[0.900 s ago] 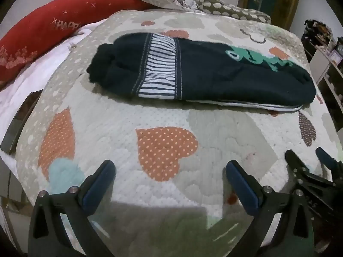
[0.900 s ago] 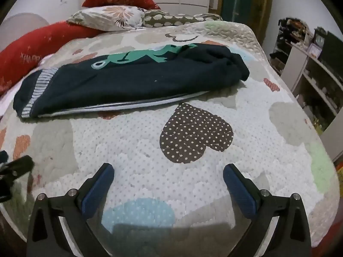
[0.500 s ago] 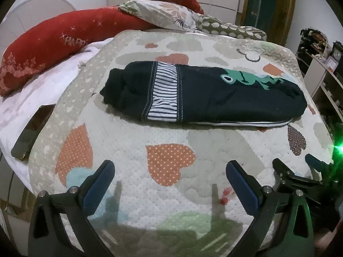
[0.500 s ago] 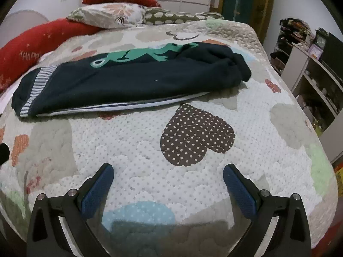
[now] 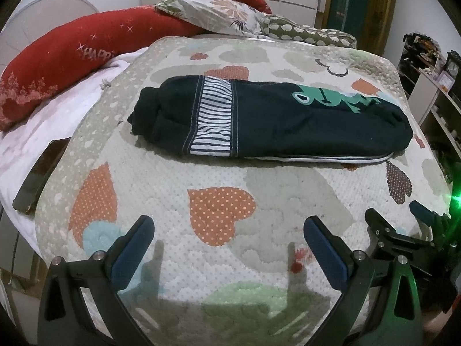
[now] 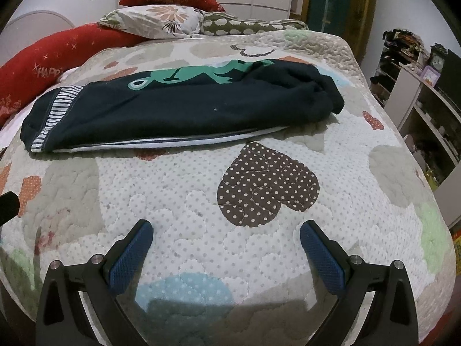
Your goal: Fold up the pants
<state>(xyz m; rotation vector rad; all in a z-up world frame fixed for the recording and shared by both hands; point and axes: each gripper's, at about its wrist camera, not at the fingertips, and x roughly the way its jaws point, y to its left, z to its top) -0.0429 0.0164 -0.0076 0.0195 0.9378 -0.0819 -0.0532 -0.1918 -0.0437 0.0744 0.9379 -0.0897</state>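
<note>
Pants (image 5: 288,124): lay folded lengthwise across the quilt (image 5: 201,173).
Left tongs (image 5: 227,242): spread wide, empty.
Right tongs (image 6: 226,243): spread wide, empty.

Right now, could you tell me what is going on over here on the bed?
A person holds a two-finger gripper in each hand, working on folding pants. The dark pants with a green print lie folded lengthwise on the patterned quilt. The left gripper and right gripper are both open, hanging over bare quilt in front of the pants and touching nothing. The next fold has not begun.
</note>
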